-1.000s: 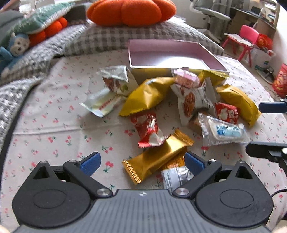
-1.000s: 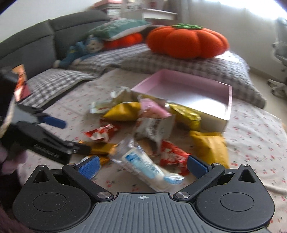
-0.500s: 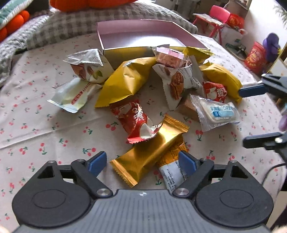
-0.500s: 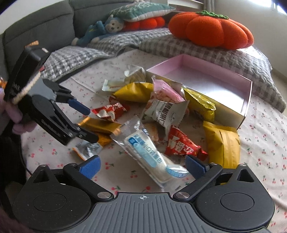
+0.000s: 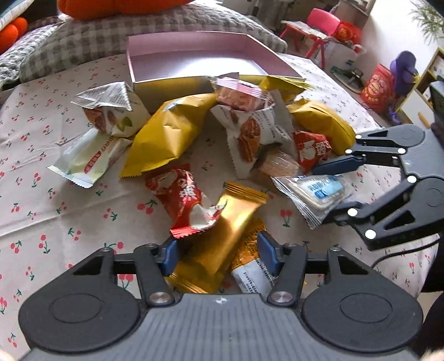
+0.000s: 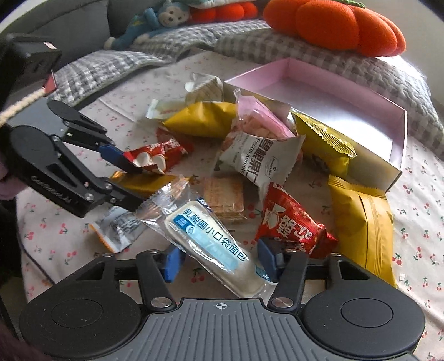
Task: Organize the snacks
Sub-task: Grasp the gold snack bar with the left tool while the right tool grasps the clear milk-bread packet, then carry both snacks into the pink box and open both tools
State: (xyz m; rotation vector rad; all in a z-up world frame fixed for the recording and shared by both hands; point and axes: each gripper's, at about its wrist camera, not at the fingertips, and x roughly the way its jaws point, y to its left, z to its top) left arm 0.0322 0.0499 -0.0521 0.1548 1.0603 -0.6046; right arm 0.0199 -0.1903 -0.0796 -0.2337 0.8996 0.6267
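Several snack packets lie heaped on a cherry-print cloth in front of an open pink box. My left gripper points down over a gold bar packet. Its jaws are closing with the packet's near end between them, and the pads are not clearly pressing. My right gripper straddles a clear packet with a white bun and blue label. Its jaws are closing too, with the pads close beside the packet.
An orange-and-white packet lies under the gold bar, and a red packet touches it. Yellow bags and nut packets crowd the box front. A pumpkin cushion and a checked blanket lie behind.
Both grippers have tilted down and come closer to the heap. Their jaws have narrowed, the left around the gold bar, the right around the clear bun packet.
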